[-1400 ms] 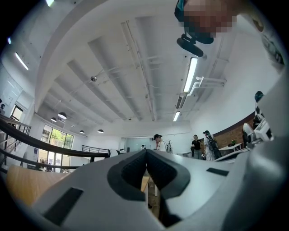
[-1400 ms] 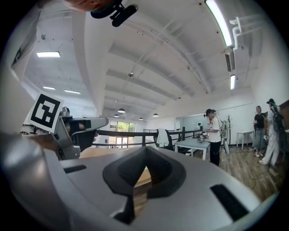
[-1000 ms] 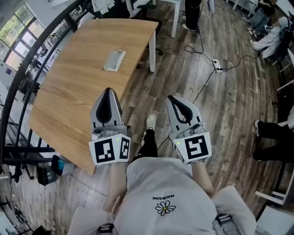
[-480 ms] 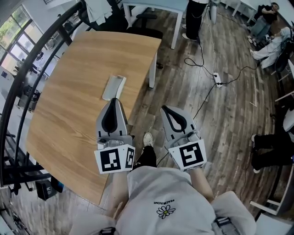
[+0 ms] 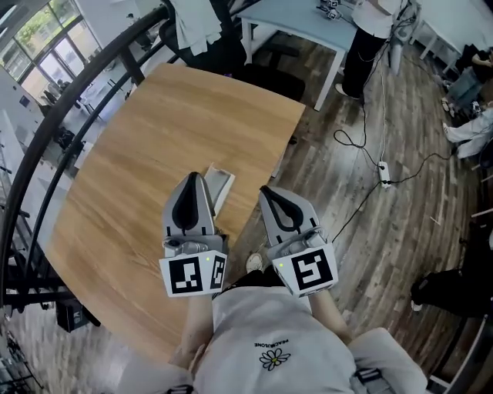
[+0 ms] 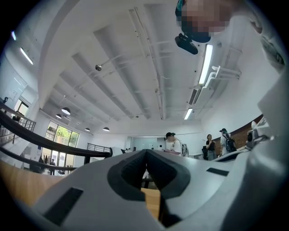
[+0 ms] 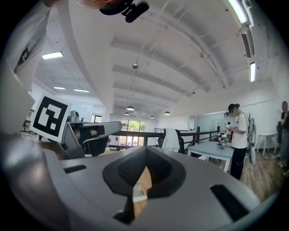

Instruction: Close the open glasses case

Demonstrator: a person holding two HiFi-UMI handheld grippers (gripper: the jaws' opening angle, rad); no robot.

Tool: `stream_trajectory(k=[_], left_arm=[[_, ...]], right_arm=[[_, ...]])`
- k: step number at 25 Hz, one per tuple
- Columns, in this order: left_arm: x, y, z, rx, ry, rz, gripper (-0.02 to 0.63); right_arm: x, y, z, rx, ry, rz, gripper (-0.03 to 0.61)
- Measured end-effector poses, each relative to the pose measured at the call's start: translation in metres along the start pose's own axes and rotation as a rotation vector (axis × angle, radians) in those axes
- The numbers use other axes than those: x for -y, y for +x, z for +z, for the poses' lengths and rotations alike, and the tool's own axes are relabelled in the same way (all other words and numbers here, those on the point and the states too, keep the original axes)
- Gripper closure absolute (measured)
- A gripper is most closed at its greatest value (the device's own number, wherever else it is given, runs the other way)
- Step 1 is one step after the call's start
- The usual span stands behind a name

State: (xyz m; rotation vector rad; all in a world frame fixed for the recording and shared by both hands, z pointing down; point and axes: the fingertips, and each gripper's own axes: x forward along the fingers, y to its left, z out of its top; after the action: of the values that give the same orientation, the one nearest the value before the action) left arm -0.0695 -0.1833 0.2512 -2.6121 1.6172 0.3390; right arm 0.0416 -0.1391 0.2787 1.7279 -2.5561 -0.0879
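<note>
A case (image 5: 221, 185) lies on the desk (image 5: 131, 177), close to its right edge and about midway along it. The left gripper (image 5: 192, 177) hangs over the desk just left of the case, and the right gripper (image 5: 266, 190) over the right edge. Beyond the far right corner stands a table (image 5: 296, 17). A cable (image 5: 362, 146) lies on the floor (image 5: 400, 231), right of the desk.

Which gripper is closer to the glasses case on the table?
Left, it seems. The left gripper has its tip right beside the glasses case, overlapping its edge in the head view. The right gripper is farther off on the other side, by the table edge.
</note>
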Motion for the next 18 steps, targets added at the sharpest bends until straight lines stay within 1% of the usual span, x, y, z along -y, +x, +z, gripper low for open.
stream_trajectory(k=[3,5,9,13,18], left_arm=[[-0.006,0.012,-0.007,-0.036,-0.010,0.002,0.598],[-0.008,0.016,-0.013,-0.055,-0.013,0.016,0.598],[0.003,0.023,-0.008,-0.045,0.021,0.072,0.598],[0.012,0.030,-0.002,-0.040,0.024,0.112,0.597],[0.010,0.033,0.000,-0.036,0.079,0.153,0.597]], right_arm=[[0.007,0.015,0.000,-0.006,0.018,0.013,0.572],[0.011,0.024,0.000,-0.012,0.026,0.041,0.572],[0.030,0.035,0.001,-0.004,0.016,0.107,0.572],[0.044,0.043,0.012,0.023,-0.003,0.158,0.572],[0.048,0.056,0.014,0.028,0.011,0.193,0.572]])
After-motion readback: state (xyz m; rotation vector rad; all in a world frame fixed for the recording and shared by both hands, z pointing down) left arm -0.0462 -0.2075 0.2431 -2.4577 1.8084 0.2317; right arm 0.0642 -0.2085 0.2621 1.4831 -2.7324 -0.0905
